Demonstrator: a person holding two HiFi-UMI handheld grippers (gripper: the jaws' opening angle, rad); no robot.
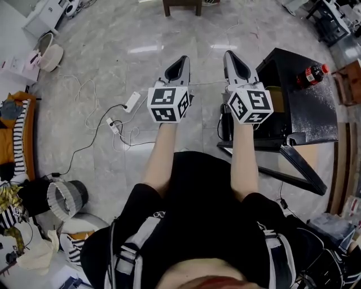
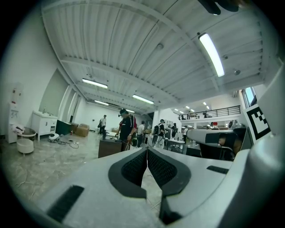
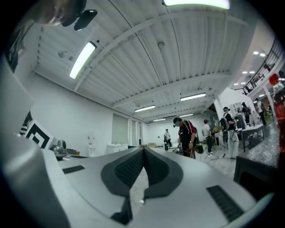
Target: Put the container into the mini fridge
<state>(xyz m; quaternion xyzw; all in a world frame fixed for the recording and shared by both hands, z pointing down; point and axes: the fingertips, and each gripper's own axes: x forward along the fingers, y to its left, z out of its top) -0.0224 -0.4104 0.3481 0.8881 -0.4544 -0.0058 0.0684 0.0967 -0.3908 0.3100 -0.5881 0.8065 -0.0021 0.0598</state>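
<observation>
The black mini fridge (image 1: 307,110) stands on the floor to my right, and its door (image 1: 296,163) hangs open toward me. A cola bottle (image 1: 311,75) lies on top of it. I cannot make out any container in these views. My left gripper (image 1: 183,58) points forward over the bare floor, shut and empty. My right gripper (image 1: 228,54) is level with it, just left of the fridge's opening, also shut and empty. In the left gripper view the left gripper (image 2: 146,149) has its jaws meeting at the tips; the right gripper (image 3: 143,148) looks the same in the right gripper view.
A white power strip (image 1: 131,101) and loose cables lie on the floor to the left. Baskets (image 1: 66,197) and clothing clutter the left edge. A dark stool (image 1: 181,5) stands far ahead. People (image 2: 127,129) stand by desks across the hall.
</observation>
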